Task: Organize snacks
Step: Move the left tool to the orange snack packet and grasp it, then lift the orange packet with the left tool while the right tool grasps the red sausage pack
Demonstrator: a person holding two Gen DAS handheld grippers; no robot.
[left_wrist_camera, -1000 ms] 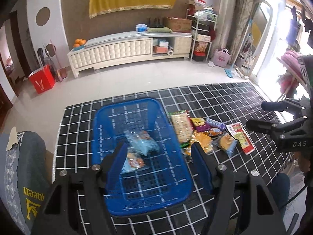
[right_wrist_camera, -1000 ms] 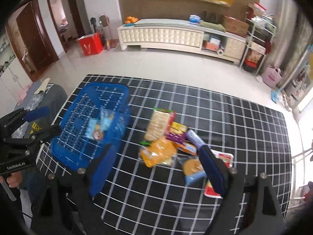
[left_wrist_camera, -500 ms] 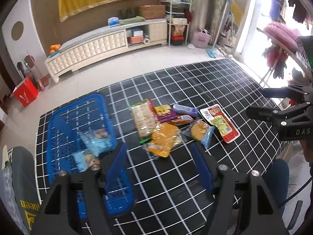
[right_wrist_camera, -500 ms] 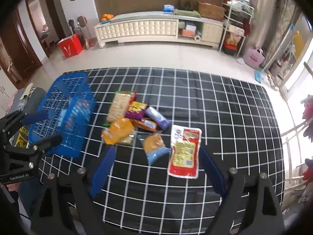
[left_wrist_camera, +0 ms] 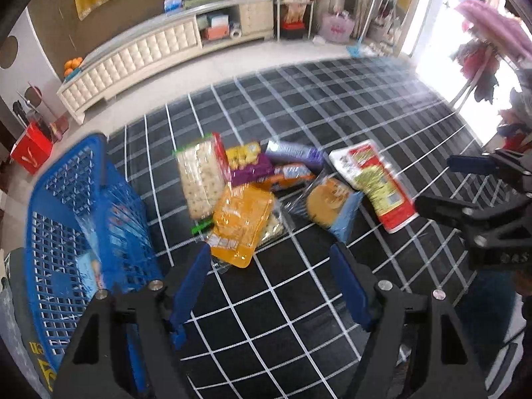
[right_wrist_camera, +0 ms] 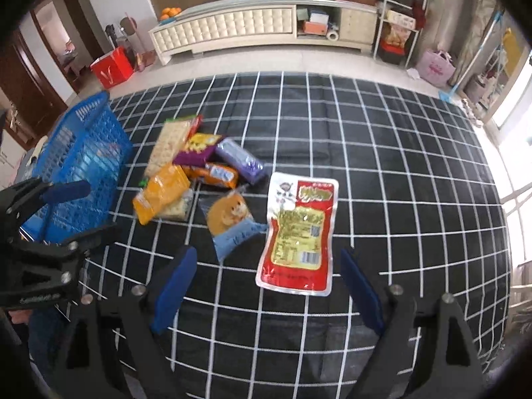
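A blue plastic basket [left_wrist_camera: 69, 232] [right_wrist_camera: 83, 153] stands at the left on the black checked cloth, with a couple of pale blue packets inside. Snack packs lie in a heap mid-table: a cracker pack [left_wrist_camera: 201, 174] [right_wrist_camera: 168, 143], an orange bag [left_wrist_camera: 241, 222] [right_wrist_camera: 163, 193], a purple bar [left_wrist_camera: 294, 151] [right_wrist_camera: 239, 161], a round-cake pack [left_wrist_camera: 332, 207] [right_wrist_camera: 229, 221] and a red-and-white pouch [left_wrist_camera: 374, 183] [right_wrist_camera: 299, 232]. My left gripper [left_wrist_camera: 271, 272] hangs open just short of the orange bag. My right gripper [right_wrist_camera: 267, 276] is open, its fingers either side of the pouch's near end.
The black cloth with white grid lines [right_wrist_camera: 382, 166] covers the table. Beyond it are a tiled floor, a long white cabinet [right_wrist_camera: 232, 30], a red bag [right_wrist_camera: 111, 66] and shelves. A person's knee in grey fabric [left_wrist_camera: 13, 299] is at the left by the basket.
The left gripper has swung right, from over the basket to the snack heap. The right gripper has moved right and closer, from the heap to the red-and-white pouch. Both stay open.
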